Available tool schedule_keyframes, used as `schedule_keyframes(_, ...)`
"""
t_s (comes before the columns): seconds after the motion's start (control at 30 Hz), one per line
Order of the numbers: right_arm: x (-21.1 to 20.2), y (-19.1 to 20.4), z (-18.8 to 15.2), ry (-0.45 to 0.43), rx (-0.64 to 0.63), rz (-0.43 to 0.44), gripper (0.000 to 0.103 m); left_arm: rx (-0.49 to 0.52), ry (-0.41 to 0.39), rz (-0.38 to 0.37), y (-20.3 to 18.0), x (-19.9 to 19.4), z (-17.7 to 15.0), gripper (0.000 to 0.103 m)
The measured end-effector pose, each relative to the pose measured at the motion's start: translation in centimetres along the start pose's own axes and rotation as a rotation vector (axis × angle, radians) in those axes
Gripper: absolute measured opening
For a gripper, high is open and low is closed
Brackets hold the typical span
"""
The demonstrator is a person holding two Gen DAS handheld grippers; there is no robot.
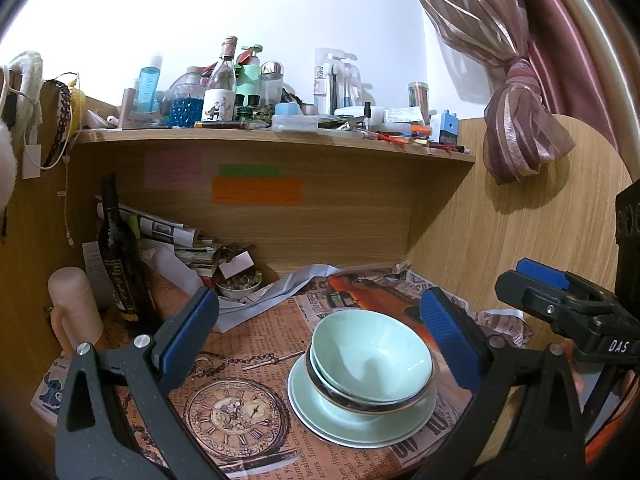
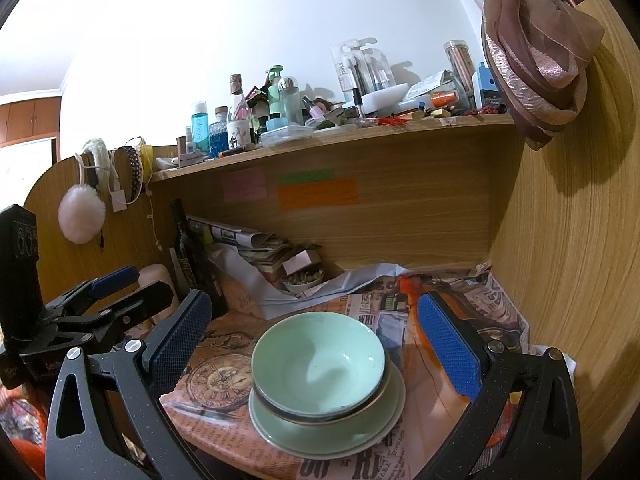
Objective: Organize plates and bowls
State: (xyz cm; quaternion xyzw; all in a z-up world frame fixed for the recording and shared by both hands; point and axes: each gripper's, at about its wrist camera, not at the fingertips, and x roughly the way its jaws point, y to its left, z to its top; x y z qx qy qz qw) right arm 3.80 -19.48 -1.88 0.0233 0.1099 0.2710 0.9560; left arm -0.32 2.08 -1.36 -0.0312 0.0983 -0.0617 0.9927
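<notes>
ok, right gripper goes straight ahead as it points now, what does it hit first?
Probably the top bowl of the stack on the plate: it sits between the open right gripper fingers, just ahead. Depth is unclear.

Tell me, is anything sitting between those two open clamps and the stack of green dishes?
Nothing visible. The left gripper and right gripper are both open, with only bare printed paper between them and the stacked bowls on the plates. The dark bottle and small dish of bits stand farther back.
</notes>
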Motion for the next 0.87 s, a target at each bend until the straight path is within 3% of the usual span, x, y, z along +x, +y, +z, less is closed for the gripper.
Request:
schedule_keyframes(0.37, 0.17, 0.17, -0.02, 0.002, 0.000, 0.002, 0.103, 0.001, 0.015, -0.049, 0.26, 0.47, 0.01, 0.102)
schedule_keyframes(0.87, 0.49, 0.51, -0.24, 0.011, 0.002, 0.002, 0.103, 0.007, 0.015, -0.060, 0.57, 0.44, -0.04, 0.102)
